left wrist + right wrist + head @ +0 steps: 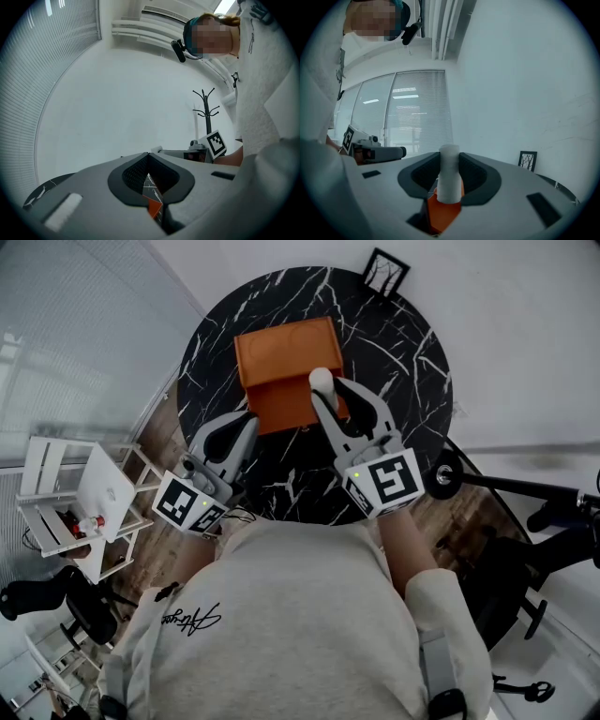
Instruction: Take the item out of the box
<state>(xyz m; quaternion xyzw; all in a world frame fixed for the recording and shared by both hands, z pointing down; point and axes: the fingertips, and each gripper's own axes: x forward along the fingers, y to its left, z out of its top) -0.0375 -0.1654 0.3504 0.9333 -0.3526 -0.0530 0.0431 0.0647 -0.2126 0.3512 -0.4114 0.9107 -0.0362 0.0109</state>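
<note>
Right claw (330, 390) pinching a white cylinder (321, 381) over the orange box (281, 357), left claw (242, 423) pressed together, empty, just beside the box, on a round black marble surface (394, 343).

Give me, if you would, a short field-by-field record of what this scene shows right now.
surface: round black marble table
box: orange box, appears open, on the table
item: white cylinder, upright, over the box
right gripper: shut on the white cylinder
left gripper: jaws together, nothing between them, by the box's near left corner
background: framed picture by the table's far edge
</note>
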